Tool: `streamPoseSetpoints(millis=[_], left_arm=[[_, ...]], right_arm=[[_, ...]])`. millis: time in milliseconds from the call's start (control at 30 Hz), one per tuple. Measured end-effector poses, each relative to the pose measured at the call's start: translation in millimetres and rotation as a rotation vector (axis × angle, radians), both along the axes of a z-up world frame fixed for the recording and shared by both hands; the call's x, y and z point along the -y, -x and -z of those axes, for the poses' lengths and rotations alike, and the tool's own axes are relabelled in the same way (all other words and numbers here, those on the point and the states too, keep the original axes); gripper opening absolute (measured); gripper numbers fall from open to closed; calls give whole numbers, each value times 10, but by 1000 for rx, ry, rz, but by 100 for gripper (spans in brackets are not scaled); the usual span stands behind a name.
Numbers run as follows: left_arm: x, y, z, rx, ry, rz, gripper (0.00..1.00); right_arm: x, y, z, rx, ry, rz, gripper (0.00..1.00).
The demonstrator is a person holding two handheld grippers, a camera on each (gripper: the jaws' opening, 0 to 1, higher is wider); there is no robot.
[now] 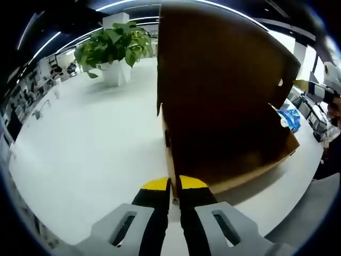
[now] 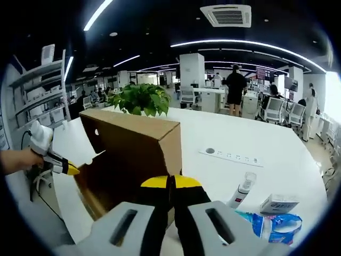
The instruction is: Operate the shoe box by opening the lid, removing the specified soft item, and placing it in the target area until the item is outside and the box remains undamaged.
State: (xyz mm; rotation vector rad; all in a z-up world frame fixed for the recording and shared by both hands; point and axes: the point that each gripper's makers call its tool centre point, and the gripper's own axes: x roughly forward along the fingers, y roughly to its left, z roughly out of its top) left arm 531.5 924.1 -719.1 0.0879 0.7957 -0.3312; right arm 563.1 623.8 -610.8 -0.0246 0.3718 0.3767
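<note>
The brown cardboard shoe box (image 1: 240,160) stands on the white table (image 1: 90,154) with its lid (image 1: 224,80) raised steeply. My left gripper (image 1: 173,184), with yellow-tipped jaws, is shut on a thin cardboard edge at the lid's near corner. The right gripper (image 1: 319,88) shows at the lid's far corner. In the right gripper view the box (image 2: 133,154) lies ahead, and my right gripper (image 2: 170,182) is shut on its near cardboard edge. At the far end the left gripper (image 2: 68,168), held by a hand, pinches a white-faced flap (image 2: 77,144). The soft item is hidden.
A potted green plant (image 1: 114,48) stands on the table behind the box. A white power strip (image 2: 232,156), a small spray bottle (image 2: 241,193), a little carton (image 2: 279,204) and a blue packet (image 2: 272,224) lie to the right. People and office chairs are beyond the table.
</note>
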Motion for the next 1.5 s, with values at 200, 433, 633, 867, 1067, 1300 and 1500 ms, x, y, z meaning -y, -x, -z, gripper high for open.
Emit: streamPoseSetpoints(millis=[200, 433, 633, 867, 1067, 1300, 1500], left_arm=[[-7, 11, -16, 18, -9, 15, 4], [-54, 26, -101, 50, -7, 4, 13], [-57, -19, -261, 120, 5, 8, 16], [-5, -94, -571, 235, 30, 38, 18], [43, -106, -714, 278, 31, 71, 22], [87, -94, -755, 301, 14, 114, 27], [119, -29, -717, 308, -28, 170, 31]], right_arm=[[-12, 104, 57, 2, 7, -1, 0], [-29, 186, 105, 3, 4, -2, 1], [-52, 255, 156, 21, 48, -16, 1], [-61, 316, 230, 12, 61, -31, 1], [-72, 374, 301, 10, 77, -49, 2], [-96, 460, 375, 0, 91, -72, 4], [-156, 547, 457, 3, 113, -116, 9]])
